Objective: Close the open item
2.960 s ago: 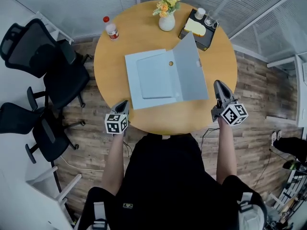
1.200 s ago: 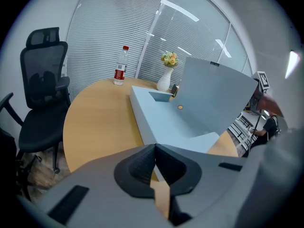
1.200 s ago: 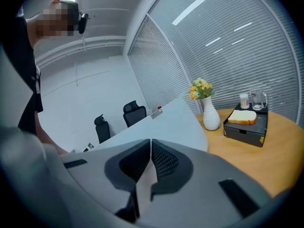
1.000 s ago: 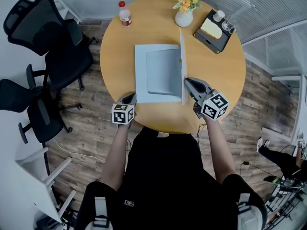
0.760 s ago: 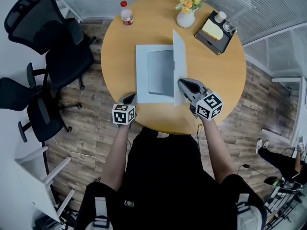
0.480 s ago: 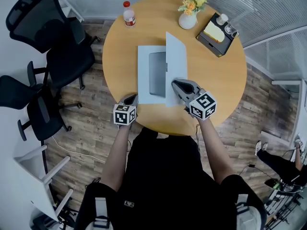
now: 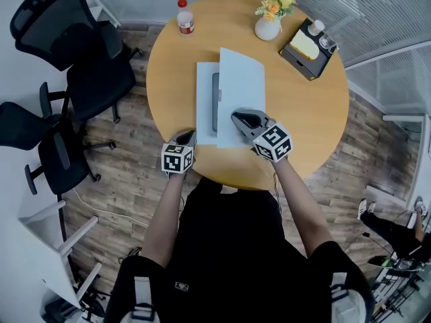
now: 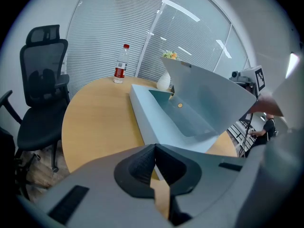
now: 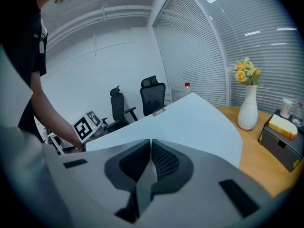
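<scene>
Pressing, apparently, on the tilted lid (image 7: 241, 86): right hand-held gripper (image 7: 237, 118), jaws together.

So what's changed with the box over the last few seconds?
The lid has swung from leaning open to the right, through upright, to tilting left over the box base, not yet flat. The right hand-held gripper, jaws shut, came in from the right edge of the table and follows the lid's outer face. The left hand-held gripper stayed at the box's near left corner; bottle and vase unmoved.
</scene>
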Demonstrator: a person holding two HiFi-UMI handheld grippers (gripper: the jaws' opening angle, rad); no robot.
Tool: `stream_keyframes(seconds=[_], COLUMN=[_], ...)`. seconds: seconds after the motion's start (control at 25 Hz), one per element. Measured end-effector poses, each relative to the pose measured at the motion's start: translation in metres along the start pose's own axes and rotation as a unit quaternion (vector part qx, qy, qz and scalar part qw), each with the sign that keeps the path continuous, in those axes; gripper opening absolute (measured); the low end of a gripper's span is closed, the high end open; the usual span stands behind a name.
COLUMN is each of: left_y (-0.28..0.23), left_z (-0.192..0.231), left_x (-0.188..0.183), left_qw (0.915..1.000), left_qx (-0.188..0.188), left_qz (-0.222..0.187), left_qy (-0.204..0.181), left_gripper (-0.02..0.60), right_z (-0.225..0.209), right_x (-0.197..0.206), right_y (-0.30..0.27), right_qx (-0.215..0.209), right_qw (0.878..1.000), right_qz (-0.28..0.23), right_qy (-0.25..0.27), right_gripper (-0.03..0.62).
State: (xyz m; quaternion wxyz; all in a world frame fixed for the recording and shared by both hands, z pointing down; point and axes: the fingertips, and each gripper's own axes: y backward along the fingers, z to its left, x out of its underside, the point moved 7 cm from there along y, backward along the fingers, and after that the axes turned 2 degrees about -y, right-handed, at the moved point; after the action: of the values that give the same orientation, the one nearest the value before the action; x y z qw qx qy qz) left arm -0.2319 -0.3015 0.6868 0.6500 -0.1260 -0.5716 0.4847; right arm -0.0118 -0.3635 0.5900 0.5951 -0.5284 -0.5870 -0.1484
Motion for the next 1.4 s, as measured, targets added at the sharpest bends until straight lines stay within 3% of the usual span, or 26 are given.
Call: stream_keyframes(seconds=[0.16,0.88,1.12,1.4], left_y=[-0.002,-0.012,-0.013,-0.015], left_z=[0.001,0.007,0.010,0.011], left_x=[-0.001,-0.009,-0.010,-0.008], left_qw=[1.0000,0.9999,0.9999,0.9998], left_qx=[0.003,0.003,0.002,0.003], left_qz=[0.002,-0.002,-0.002,0.001], left_qy=[0.001,0.012,0.017,0.018], left_gripper=[0.006,0.006,0.006,0.006], right_z=[0.005,0.004,0.016,0.020], right_x=[0.004,0.026,0.037,0.041], right_y=[-0.017,-0.066,-0.080,-0.086], right_qx=[-0.014,-0.046,-0.074,-0.079], right_qw=[0.999,0.993,0.976,0.965], right_qz=[0.025,0.104,0.163,0.199], right_qy=[0.025,0.041,0.123,0.149], right_gripper=[0.009,0.009,0.009,0.010])
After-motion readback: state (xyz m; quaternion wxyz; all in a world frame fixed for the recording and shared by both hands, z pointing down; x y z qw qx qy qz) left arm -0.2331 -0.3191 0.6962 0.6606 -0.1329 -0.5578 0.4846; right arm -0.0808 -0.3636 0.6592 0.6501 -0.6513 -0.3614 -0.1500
